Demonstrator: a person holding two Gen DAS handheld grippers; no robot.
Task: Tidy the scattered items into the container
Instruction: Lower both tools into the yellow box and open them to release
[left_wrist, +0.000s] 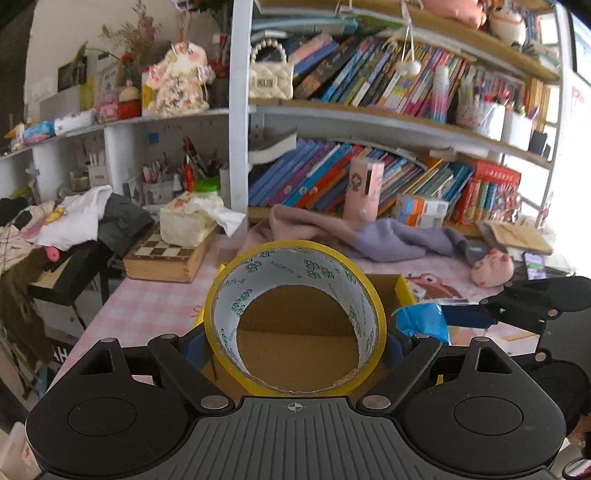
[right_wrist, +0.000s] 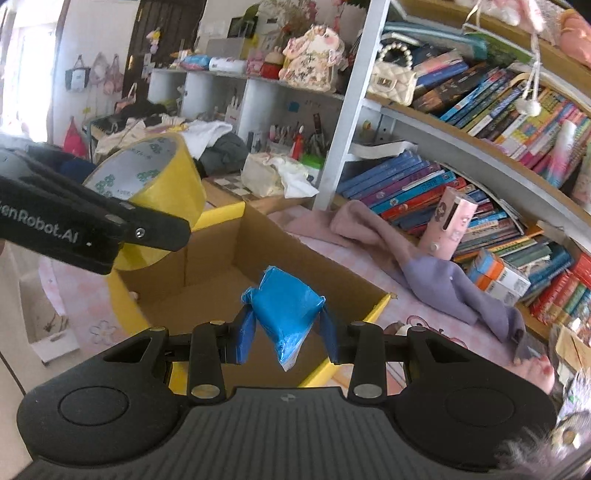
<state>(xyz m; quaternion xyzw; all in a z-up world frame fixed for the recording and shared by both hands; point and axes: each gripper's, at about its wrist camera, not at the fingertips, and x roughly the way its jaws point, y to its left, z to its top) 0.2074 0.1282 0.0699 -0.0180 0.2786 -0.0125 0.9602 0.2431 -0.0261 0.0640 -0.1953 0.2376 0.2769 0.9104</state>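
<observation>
Tape roll (left_wrist: 295, 317), yellow, clamped between the blue fingers (left_wrist: 194, 345) of left gripper (left_wrist: 295, 343), jaws closed in on its two sides, roll standing on edge with the hole facing the camera. Held above the near part of cardboard box (left_wrist: 384, 295), brown floor of the box visible through the hole. Seen also from the right wrist camera, at far left, above the left wall of the box.

Blue packet (right_wrist: 286, 310), soft and wrinkled, pinched between the blue fingers (right_wrist: 245, 336) of right gripper (right_wrist: 288, 332), jaws narrowed onto it from both sides. Hanging over the open box (right_wrist: 258, 229), near its right yellow edge, not touching the floor. Inside of the box bare and brown where visible.

Box resting on table (left_wrist: 147, 295) with pink checked cover. Just behind it, pink and purple cloth (right_wrist: 424, 258) lying in a heap. Far behind, bookshelf (left_wrist: 369, 110) full of leaning books. Pink plush toy (left_wrist: 493, 267) on the table at right, well apart from the box. Chessboard box (left_wrist: 166, 258) at far left, with tissue pack (left_wrist: 188, 221) resting on top.
</observation>
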